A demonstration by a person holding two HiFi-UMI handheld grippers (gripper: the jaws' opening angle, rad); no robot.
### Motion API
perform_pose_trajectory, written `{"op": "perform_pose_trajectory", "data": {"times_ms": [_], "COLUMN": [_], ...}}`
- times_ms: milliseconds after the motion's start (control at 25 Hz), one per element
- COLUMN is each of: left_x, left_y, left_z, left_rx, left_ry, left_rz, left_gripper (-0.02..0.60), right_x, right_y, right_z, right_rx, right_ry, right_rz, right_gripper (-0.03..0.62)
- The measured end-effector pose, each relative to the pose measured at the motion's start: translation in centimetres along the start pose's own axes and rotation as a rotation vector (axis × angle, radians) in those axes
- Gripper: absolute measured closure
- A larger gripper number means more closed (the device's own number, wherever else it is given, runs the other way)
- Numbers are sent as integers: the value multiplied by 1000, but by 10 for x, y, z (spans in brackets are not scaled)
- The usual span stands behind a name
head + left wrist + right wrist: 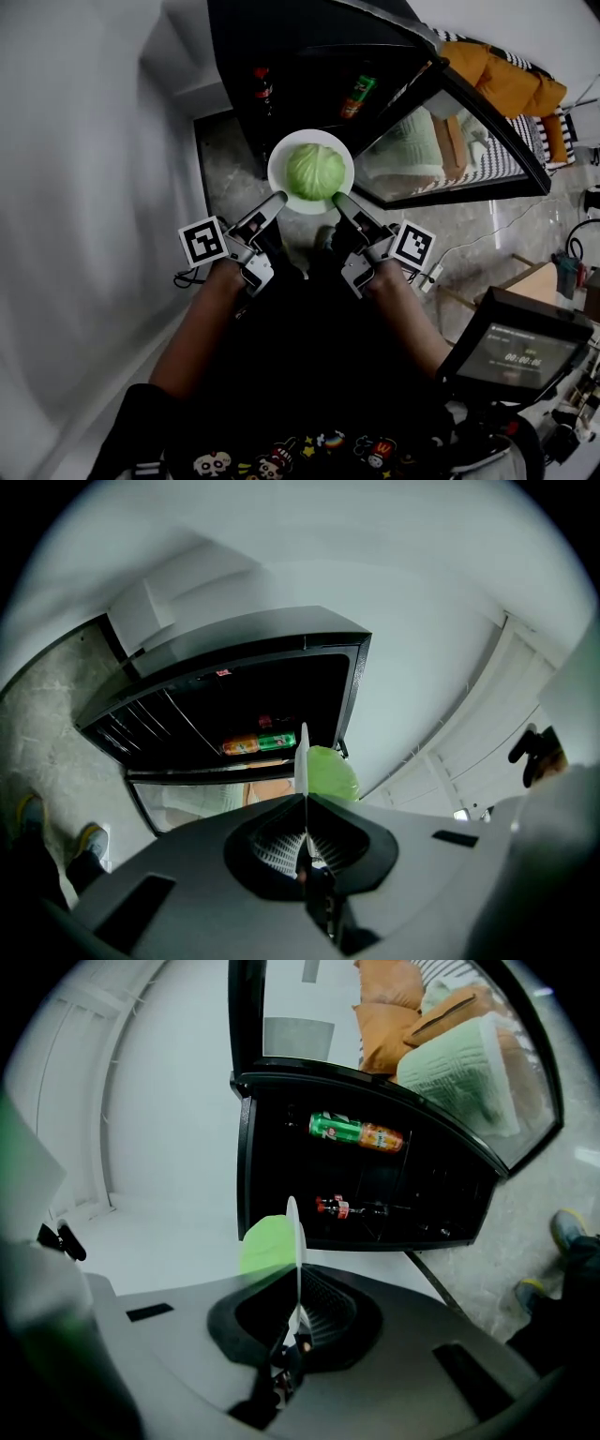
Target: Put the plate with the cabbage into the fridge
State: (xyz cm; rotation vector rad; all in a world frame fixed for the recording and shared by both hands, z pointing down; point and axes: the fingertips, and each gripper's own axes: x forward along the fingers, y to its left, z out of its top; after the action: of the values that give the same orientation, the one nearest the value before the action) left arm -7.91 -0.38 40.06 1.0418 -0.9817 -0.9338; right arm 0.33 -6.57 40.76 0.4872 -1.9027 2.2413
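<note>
I have both grippers clamped on the white plate (281, 157). The left gripper (273, 201) pinches the near-left part of its rim and the right gripper (339, 201) the near-right part. Each gripper view shows its jaws closed onto the thin rim, seen edge-on, with the green cabbage (316, 171) bulging just beside it. The plate hangs in the air in front of the open fridge (309, 56), not yet inside, and the cabbage sits roughly at its middle. The glass door (441, 141) stands swung open to my right, so the way in looks free. Inside I can make out 2 bottles, a green-and-orange one (356, 1132) and a dark one with a red label (342, 1207), apparently on different shelves. To do this step well, I judge both hands should go forward together at 1 pace and 1 height. Any twist between the 2 grips would tilt the plate, and the round cabbage could roll off. I'd aim for a bare stretch of shelf away from the bottles, hold the plate level, ease it over the shelf's front edge, lower it until it rests, and only then let go. The interior is dim, so I'd go slowly.
</note>
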Motion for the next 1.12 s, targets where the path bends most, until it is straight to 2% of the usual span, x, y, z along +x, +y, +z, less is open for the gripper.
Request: {"op": "perform_pose_trajectory", "data": {"times_ms": [400,920,1000,1120], "left_x": [-10,-22,-17,-6], "left_y": [-2,-7,-12,-18], "left_z": [-2,0,3,12], "left_rx": [11,-7,44,169], "left_ry": [-64,-118,-107,-69], "left_rz": [18,51,50,20], "left_gripper": [572,572,572,572], "right_x": [4,9,5,9], "right_y": [5,10,11,12], "right_z": [-3,-11,-8,1], "right_rx": [-36,-14,-17,-60], "right_ry": [98,143,126,55], "right_rz": [-5,3,41,160], "right_gripper": [577,577,577,577]}}
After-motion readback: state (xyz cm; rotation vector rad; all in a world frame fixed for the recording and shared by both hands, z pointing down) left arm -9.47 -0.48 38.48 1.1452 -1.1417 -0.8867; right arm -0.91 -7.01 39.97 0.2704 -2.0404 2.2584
